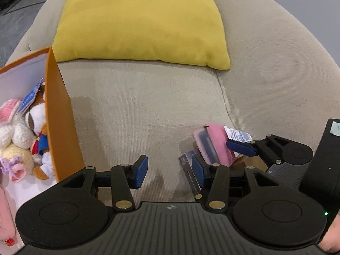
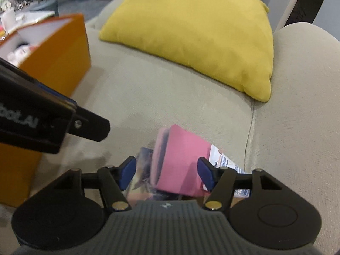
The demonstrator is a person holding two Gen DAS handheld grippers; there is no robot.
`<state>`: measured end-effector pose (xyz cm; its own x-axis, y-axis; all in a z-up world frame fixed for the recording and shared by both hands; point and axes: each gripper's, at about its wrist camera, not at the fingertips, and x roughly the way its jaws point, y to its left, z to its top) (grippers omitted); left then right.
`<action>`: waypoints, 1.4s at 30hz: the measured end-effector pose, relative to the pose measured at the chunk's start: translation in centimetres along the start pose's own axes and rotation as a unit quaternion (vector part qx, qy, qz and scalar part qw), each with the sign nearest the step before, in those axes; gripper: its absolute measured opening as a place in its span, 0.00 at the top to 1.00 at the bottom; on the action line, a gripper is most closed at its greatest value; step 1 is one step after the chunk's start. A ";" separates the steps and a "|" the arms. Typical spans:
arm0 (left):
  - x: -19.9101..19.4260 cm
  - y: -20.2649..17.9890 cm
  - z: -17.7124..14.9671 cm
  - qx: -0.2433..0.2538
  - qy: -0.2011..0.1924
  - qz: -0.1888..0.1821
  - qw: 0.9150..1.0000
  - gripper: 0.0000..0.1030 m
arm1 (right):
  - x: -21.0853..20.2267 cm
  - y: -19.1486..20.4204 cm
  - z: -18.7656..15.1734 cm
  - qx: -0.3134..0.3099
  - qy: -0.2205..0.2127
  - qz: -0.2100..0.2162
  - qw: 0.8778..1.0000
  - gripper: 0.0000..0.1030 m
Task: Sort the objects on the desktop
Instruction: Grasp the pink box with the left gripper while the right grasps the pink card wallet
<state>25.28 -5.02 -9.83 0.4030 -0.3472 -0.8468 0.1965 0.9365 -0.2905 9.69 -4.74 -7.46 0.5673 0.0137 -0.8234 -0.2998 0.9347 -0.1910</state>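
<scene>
Sofa, beige fabric, serving as the work surface; seat largely bare between box and pile. Cushion, yellow, propped against the backrest, well clear of the work. Box, orange outside and white inside, standing open-topped at the seat's left end, judged the bin for sorted goods; holding soft toys, crocheted and plush, heaped against its near wall. Left gripper, jaws spread and nothing between them, pointed steeply down at bare seat just left of the pile, its right finger overlapping the pile's edge in view; contact not determinable; probably standing by to steady or take a second item. Right gripper, jaws spread, straddling the pink item with pads not yet pressing, so lined up for a pinch across its short width. Pink item, flat rectangular case or pouch, on the seat near the front right beside the armrest seam, resting tilted on other flat things; long axis running away from the right gripper toward the cushion, far end raised and showing a dark opening or edge. Printed card lying beneath it to the left, partly hidden. White packet, printed label, poking out at its right side, exact kind unreadable.
</scene>
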 end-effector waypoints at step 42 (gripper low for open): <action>8.1 -7.6 -3.5 -0.047 0.101 0.055 0.992 0.23 | -6.2 -12.2 -7.0 0.316 -0.075 0.134 0.936 0.83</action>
<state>23.89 -14.74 -16.03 0.2284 -0.2346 -0.9449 0.0737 0.9719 -0.2235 4.45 -18.77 -3.79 0.6523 0.2831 -0.7031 0.0408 0.9132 0.4055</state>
